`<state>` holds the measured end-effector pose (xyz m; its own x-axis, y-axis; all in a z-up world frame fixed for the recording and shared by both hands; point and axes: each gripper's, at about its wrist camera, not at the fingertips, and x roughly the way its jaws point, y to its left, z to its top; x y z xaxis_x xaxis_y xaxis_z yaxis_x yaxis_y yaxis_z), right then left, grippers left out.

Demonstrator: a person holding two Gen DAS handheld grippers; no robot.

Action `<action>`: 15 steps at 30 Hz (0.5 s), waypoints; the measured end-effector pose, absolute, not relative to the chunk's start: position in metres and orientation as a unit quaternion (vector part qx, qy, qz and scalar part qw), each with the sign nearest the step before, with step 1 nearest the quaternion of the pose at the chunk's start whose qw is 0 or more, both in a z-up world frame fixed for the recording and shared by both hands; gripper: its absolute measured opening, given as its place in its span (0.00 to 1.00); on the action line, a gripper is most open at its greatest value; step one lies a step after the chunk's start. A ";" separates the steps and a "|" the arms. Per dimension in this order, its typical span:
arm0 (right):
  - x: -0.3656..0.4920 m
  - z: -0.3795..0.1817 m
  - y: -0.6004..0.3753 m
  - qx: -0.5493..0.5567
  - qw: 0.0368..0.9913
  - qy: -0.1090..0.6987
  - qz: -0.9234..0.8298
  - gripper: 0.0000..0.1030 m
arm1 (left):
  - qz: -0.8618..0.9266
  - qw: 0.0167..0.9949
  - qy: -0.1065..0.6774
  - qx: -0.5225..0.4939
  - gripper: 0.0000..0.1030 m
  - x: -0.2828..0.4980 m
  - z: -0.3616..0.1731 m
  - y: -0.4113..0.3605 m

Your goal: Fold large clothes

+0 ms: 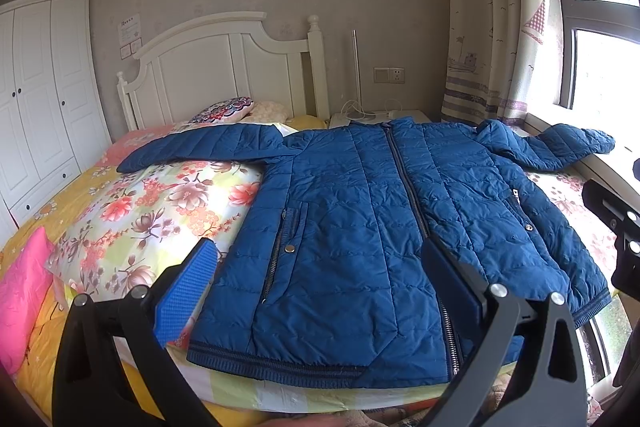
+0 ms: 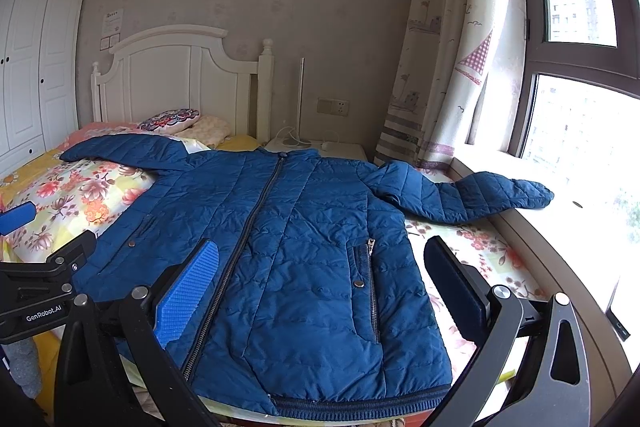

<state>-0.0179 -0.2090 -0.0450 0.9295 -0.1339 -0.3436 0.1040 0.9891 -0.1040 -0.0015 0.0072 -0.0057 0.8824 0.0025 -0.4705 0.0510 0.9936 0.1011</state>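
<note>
A blue quilted jacket (image 1: 360, 227) lies flat and zipped on the flowered bedspread (image 1: 160, 207), front side up, hem nearest me, both sleeves spread out sideways. In the right wrist view the jacket (image 2: 304, 259) fills the middle, and its right sleeve (image 2: 480, 195) reaches onto the window sill. My left gripper (image 1: 320, 275) hovers open above the hem's left half, nothing between its fingers. Over the hem's right half my right gripper (image 2: 324, 275) is open too and holds nothing. The left gripper's body (image 2: 44, 283) shows at the left edge of the right wrist view.
A white headboard (image 1: 224, 67) and pillows (image 1: 228, 109) stand at the far end of the bed. A pink cushion (image 1: 20, 291) lies at the near left. A white wardrobe (image 1: 40, 99) is on the left, a nightstand (image 2: 320, 149), curtain (image 2: 448, 67) and window sill (image 2: 560, 227) on the right.
</note>
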 end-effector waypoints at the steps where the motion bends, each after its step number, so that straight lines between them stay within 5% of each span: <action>1: -0.018 -0.045 -0.209 -0.042 0.981 0.177 -0.061 0.96 | -0.012 0.969 0.242 0.055 0.98 -0.002 -0.006 0.008; 15: -0.018 -0.045 -0.208 -0.041 0.981 0.180 -0.059 0.96 | -0.013 0.969 0.242 0.056 0.98 -0.001 -0.007 0.008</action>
<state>-0.0177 -0.2082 -0.0450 0.9286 -0.1295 -0.3476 0.1002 0.9898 -0.1010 -0.0013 0.0084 -0.0066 0.8823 0.0008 -0.4707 0.0531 0.9934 0.1012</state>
